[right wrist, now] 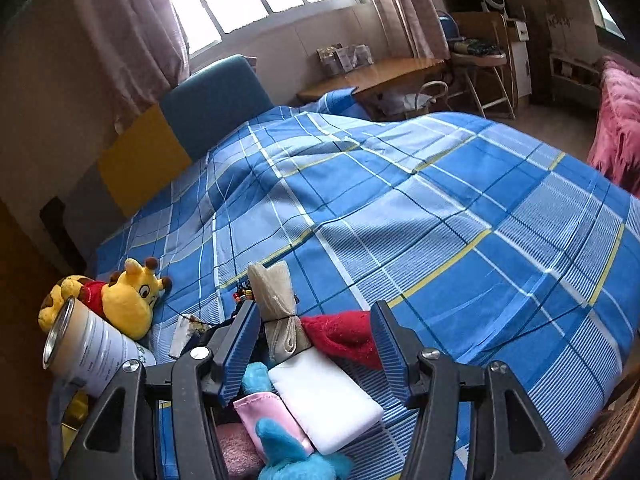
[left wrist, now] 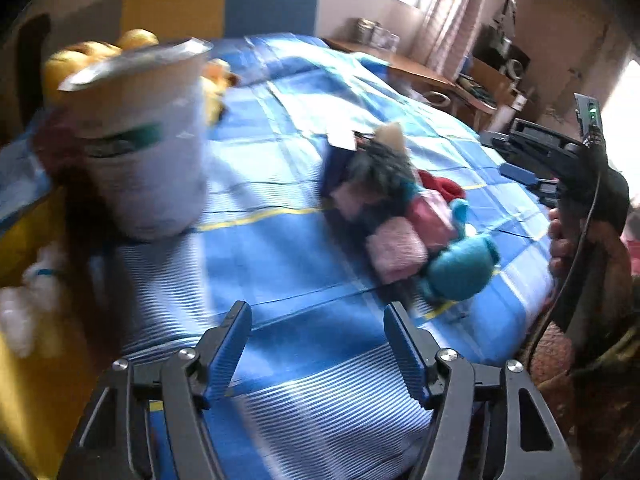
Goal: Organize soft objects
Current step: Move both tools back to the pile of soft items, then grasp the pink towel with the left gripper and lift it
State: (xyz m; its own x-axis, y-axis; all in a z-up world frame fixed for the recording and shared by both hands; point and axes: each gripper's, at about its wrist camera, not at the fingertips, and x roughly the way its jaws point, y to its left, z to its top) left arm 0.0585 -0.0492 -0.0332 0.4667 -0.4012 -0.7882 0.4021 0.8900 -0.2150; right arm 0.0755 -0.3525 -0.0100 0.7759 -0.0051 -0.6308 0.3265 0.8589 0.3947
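The left gripper (left wrist: pixel 318 344) hangs with its ribbed blue pads (left wrist: pixel 228 350) spread apart over bare bedspread, nothing between them. The right gripper (right wrist: pixel 314 344) also stands parted, its jaws framing the heap of soft things without pressing on any of them.

The bed (right wrist: pixel 440 216) carries everything under a smooth cotton cover checked in blue, pale stripe, white and thin yellow lines. The soft objects (right wrist: pixel 304 384) lie bunched near the near edge of the bed: a flat white rectangular pad (right wrist: pixel 328 404), a shiny pink pouch (right wrist: pixel 260 412), a fuzzy pale-pink rolled cloth (left wrist: pixel 396 254), a fleecy turquoise plush (left wrist: pixel 460 266), a nubbly red cloth (right wrist: pixel 344 336) and a beige fabric bundle (right wrist: pixel 276 308) cinched at its waist by a dark band, standing tilted at the far side of the heap. A string of small coloured beads (right wrist: pixel 243 294) lies just beside that bundle.

Toward the bed's left edge a cylindrical tin (right wrist: pixel 86 350) with a metal rim and pale paper label lies tilted in the right wrist view; just beyond it sprawls a plush yellow giraffe (right wrist: pixel 128 296) in a red shirt. A small card (right wrist: pixel 182 334) lies between tin and heap.

In the left wrist view the tin looms blurred between that gripper and the giraffe, and a white plush (left wrist: pixel 28 304) lies at the left border. A hand (left wrist: pixel 560 240) grasps the right gripper's handle at the bed's right edge.
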